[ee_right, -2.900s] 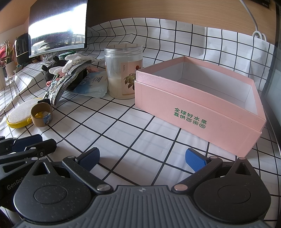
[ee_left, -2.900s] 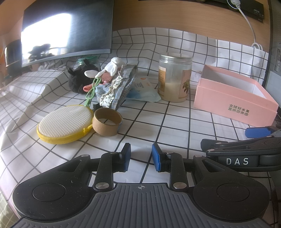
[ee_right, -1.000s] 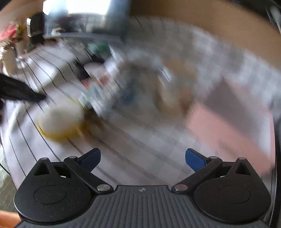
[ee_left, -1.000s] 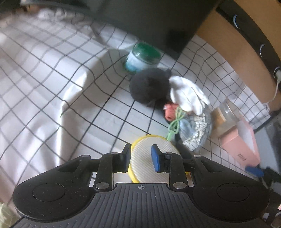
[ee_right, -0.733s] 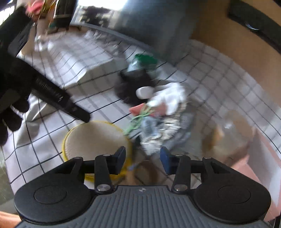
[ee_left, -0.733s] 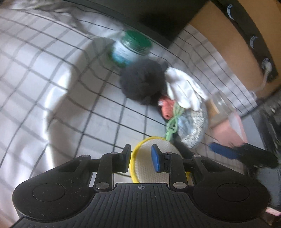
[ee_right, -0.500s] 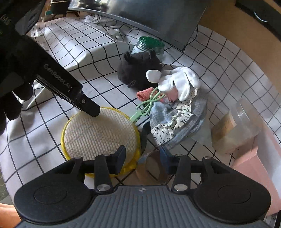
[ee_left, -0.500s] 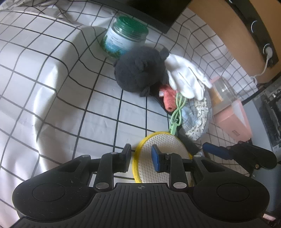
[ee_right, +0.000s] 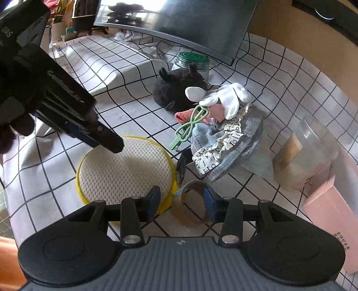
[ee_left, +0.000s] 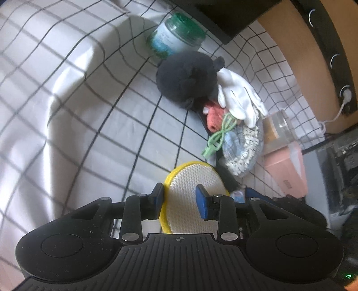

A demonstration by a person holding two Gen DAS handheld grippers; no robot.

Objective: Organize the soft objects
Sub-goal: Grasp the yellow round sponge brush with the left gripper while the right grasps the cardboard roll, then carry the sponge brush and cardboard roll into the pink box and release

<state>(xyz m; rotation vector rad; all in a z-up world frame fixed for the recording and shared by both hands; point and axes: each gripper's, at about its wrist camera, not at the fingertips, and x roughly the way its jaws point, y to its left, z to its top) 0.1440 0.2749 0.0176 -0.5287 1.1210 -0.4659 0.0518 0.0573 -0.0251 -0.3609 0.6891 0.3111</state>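
Note:
A round yellow-rimmed white mesh sponge (ee_left: 190,192) (ee_right: 125,170) lies on the checked cloth. My left gripper (ee_left: 180,199) hovers over its left part, jaws a small way apart and empty; its tip (ee_right: 111,143) shows above the sponge's far edge. My right gripper (ee_right: 182,202) is partly open and empty over a cardboard tape roll (ee_right: 193,201) beside the sponge. Behind lie a black plush toy (ee_left: 186,76) (ee_right: 179,89), a white glove (ee_left: 239,98) (ee_right: 228,98), a red cloth (ee_left: 213,117), a green clip (ee_right: 190,125) and a grey-blue printed cloth (ee_right: 226,143).
A green-lidded jar (ee_left: 174,38) stands behind the plush. A clear jar (ee_right: 306,156) and a pink box (ee_right: 331,212) stand to the right. A dark monitor (ee_right: 179,20) is at the back. The cloth is wrinkled and raised at the left.
Both grippers have swung from the pink box side to the pile. The right gripper's jaws have narrowed and dropped over the tape roll. The left gripper has come closer to the sponge.

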